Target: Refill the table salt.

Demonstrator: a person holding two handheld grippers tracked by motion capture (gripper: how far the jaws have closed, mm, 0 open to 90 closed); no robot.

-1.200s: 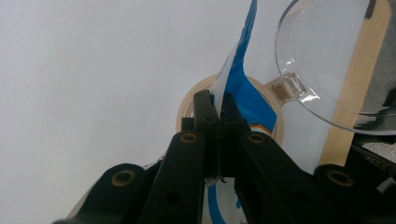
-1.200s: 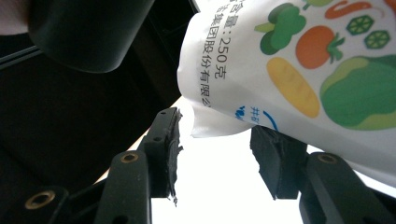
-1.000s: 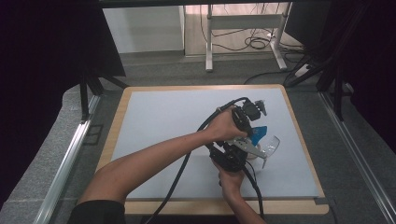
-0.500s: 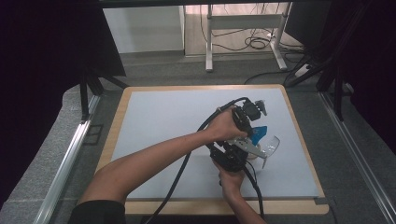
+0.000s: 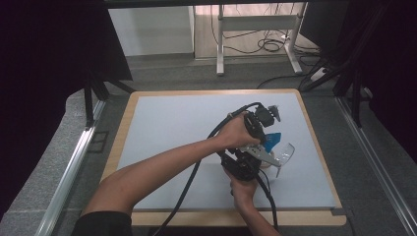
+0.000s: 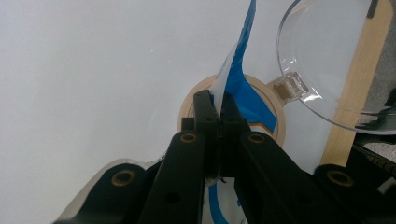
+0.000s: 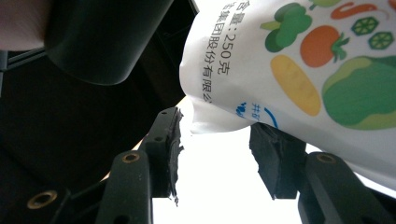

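Note:
My left gripper (image 6: pixel 215 100) is shut on the top edge of a blue and white pouch (image 6: pixel 243 70), which hangs over a round tan-rimmed container (image 6: pixel 189 105). The container's clear hinged lid (image 6: pixel 336 60) stands open to the right. In the high view the left gripper (image 5: pixel 268 133) sits above the blue pouch (image 5: pixel 272 141), near the mat's right side. My right gripper (image 7: pixel 219 149) is below it, jaws apart. The pouch's printed white corner (image 7: pixel 289 60), with vegetable pictures, hangs just above and between its pads (image 7: pixel 170 144); the left pad is clear of it.
A light grey mat (image 5: pixel 177 123) covers a wooden-edged table (image 5: pixel 314 147). Black cables (image 5: pixel 192 172) trail from both grippers toward the near edge. A metal rail (image 5: pixel 74 162) runs along the left and desk legs (image 5: pixel 221 44) stand beyond the far edge.

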